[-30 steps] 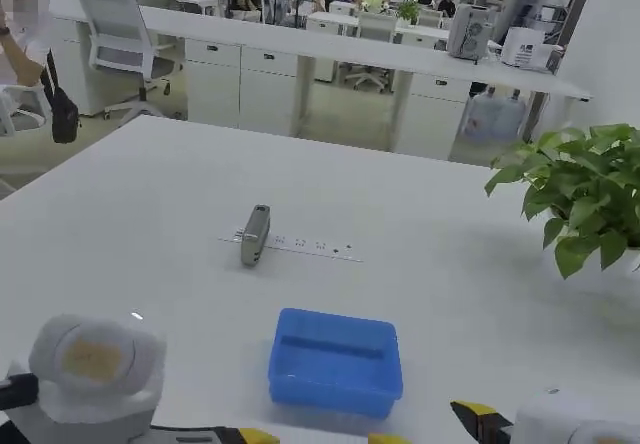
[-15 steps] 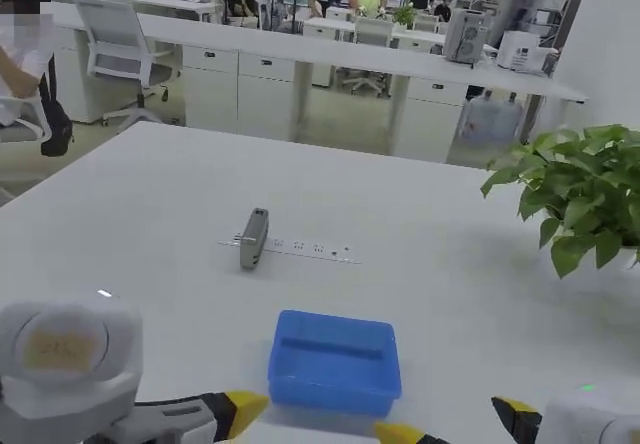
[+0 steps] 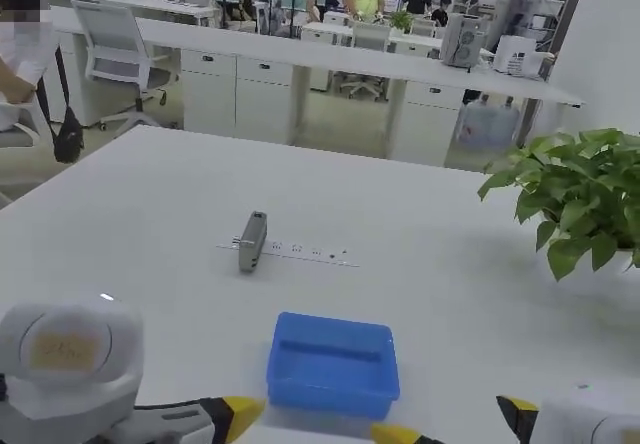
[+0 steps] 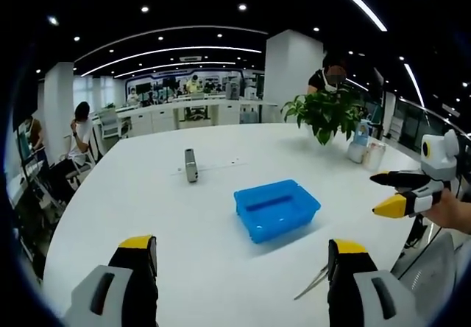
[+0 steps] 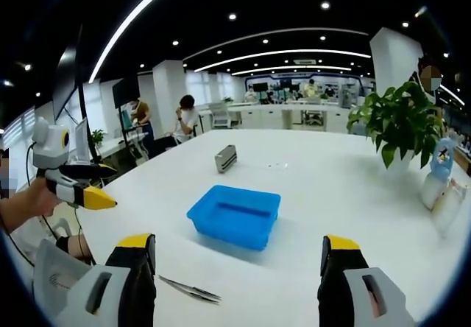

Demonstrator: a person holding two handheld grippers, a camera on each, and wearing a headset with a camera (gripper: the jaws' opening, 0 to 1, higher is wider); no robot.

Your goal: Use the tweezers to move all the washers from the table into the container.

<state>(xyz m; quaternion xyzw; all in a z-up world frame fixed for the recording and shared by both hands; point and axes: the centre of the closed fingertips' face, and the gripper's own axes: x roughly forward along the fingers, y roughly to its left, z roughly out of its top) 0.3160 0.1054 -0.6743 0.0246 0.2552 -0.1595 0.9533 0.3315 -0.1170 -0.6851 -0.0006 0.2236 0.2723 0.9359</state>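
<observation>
A blue container (image 3: 332, 362) sits on the white table (image 3: 150, 214), close in front of me. Beyond it lies a row of tiny washers (image 3: 305, 251), beside a grey block (image 3: 251, 241). The tweezers (image 5: 190, 289) lie flat on the table on the near side of the container (image 5: 234, 215); the left gripper view shows the tweezers (image 4: 313, 283) too. My left gripper (image 4: 241, 250) is open and holds nothing, low at the left (image 3: 235, 414). My right gripper (image 5: 239, 244) is open too, with nothing between its fingers, low at the right (image 3: 455, 426).
A potted plant (image 3: 580, 199) stands at the table's right side, with bottles (image 5: 441, 169) near it. People sit at desks and an office chair (image 3: 110, 44) stands beyond the table's far edge.
The head camera has tilted a little. My left gripper's yellow tip has come up slightly at the bottom edge. Container, washers and grey block have not moved.
</observation>
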